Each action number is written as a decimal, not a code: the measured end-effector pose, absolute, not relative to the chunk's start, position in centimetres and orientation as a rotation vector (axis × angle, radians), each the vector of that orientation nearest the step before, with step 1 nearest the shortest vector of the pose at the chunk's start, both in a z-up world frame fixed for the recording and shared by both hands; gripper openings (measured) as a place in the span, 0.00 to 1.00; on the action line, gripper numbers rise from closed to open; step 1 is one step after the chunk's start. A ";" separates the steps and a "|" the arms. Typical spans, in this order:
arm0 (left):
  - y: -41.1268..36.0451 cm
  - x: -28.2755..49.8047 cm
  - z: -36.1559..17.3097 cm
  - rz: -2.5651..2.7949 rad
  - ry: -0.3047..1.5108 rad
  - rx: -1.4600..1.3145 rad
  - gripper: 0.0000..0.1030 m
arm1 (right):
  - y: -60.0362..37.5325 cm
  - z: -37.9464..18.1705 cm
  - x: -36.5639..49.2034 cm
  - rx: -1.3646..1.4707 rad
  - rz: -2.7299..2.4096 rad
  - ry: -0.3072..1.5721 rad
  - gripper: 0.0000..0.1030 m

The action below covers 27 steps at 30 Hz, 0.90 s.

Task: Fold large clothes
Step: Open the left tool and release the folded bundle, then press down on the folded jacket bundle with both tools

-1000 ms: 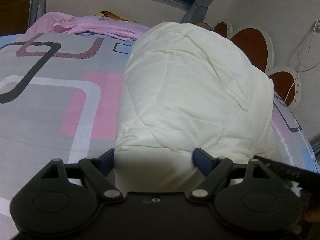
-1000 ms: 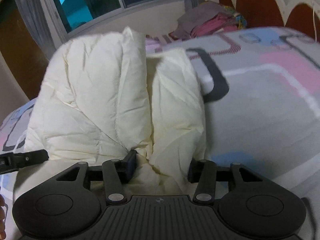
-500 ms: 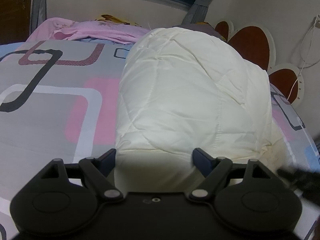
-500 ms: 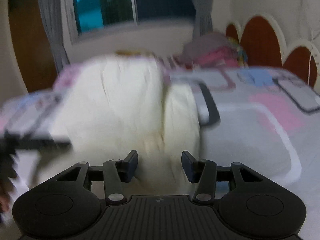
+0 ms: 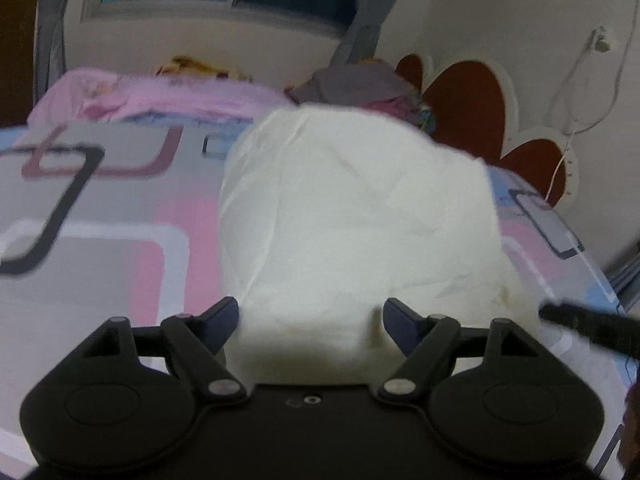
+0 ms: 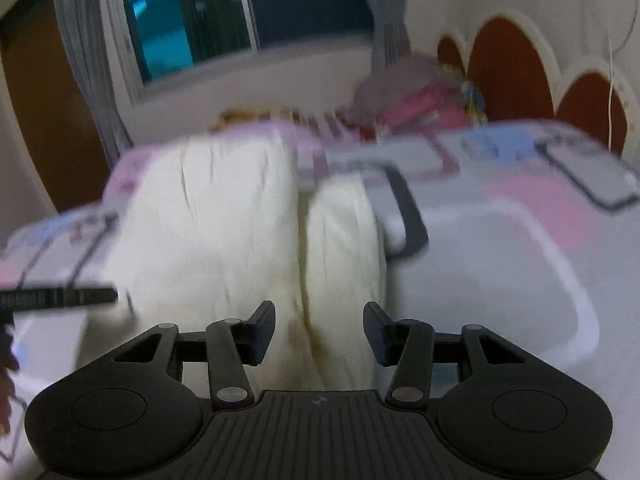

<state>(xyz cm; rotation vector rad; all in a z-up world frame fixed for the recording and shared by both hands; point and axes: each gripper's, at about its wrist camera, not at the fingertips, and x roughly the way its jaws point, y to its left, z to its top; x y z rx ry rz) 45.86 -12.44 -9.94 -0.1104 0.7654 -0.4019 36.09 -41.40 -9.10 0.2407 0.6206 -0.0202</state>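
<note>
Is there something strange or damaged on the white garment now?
Yes. The white garment has a yellowish-brown mark low in its middle crease, between the right gripper's open fingers. It looks like a stain, though blur leaves that unsure. No tear shows.

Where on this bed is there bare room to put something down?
Bare bedspread lies left of the cream padded garment, and more to its right toward the headboard. The far edge is crowded with pink bedding and a clothes pile.
</note>
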 end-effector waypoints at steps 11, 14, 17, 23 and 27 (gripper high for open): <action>-13.7 52.3 -8.1 -0.360 0.689 -0.106 0.74 | -38.8 -8.3 46.1 0.153 -0.078 0.525 0.47; -14.9 54.1 -9.1 -0.347 0.684 -0.091 0.73 | -39.0 -10.2 47.7 0.144 -0.119 0.550 0.47; -15.7 55.2 -10.5 -0.352 0.687 -0.095 0.74 | -39.4 -12.5 48.7 0.125 -0.148 0.586 0.47; -16.5 56.0 -13.0 -0.366 0.716 -0.117 0.79 | -41.1 -16.7 49.1 0.160 -0.178 0.637 0.47; -17.4 56.6 -13.8 -0.346 0.737 -0.099 0.82 | -42.6 -18.6 49.6 0.225 -0.210 0.679 0.66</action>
